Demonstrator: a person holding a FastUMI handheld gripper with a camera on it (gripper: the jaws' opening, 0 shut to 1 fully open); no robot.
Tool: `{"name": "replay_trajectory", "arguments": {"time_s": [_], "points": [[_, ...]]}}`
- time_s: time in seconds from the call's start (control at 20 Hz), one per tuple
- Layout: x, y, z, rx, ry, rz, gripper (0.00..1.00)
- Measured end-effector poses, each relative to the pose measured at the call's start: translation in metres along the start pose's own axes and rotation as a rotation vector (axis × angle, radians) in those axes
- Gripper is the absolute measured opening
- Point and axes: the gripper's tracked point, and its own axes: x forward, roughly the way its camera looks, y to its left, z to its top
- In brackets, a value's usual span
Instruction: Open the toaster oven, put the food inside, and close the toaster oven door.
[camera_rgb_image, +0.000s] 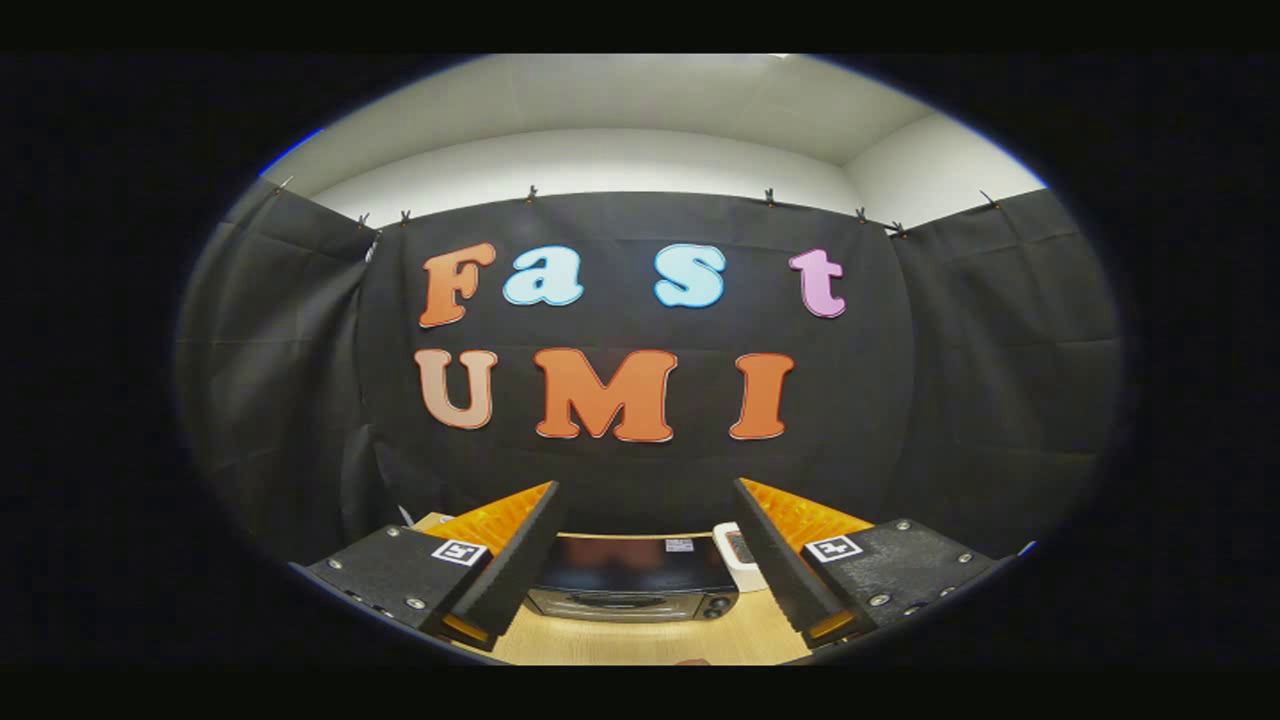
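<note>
The toaster oven (632, 582) sits low on the wooden table (650, 642), seen from above and in front, between my two fingers and beyond them. Its dark top and silvery front with knobs show; its door looks closed. My gripper (645, 490) is held high and apart from the oven, open wide, with nothing between its fingers (510, 560). A sliver of something reddish lies on the table at the near edge, too small to identify.
A small white device (740, 556) stands just right of the oven, partly hidden by the right finger. Black cloth walls enclose the booth behind and on both sides. Bare wood lies in front of the oven.
</note>
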Motion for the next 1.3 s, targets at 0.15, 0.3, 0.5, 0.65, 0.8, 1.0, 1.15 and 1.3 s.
{"name": "replay_trajectory", "arguments": {"time_s": [0.15,0.3,0.5,0.65,0.8,1.0,1.15,1.3], "points": [[0.009,0.004,-0.013,0.009,0.021,0.005,0.99],[0.02,0.01,-0.035,0.021,0.059,0.014,0.99],[0.04,0.014,-0.086,0.01,0.172,0.022,1.0],[0.058,0.024,-0.119,0.011,0.234,0.039,1.0],[0.074,0.031,-0.155,-0.001,0.297,0.051,1.0],[0.092,0.039,-0.21,-0.004,0.402,0.058,1.0],[0.102,0.045,-0.245,0.002,0.464,0.063,1.0],[0.11,0.051,-0.272,0.002,0.512,0.071,1.0]]}}
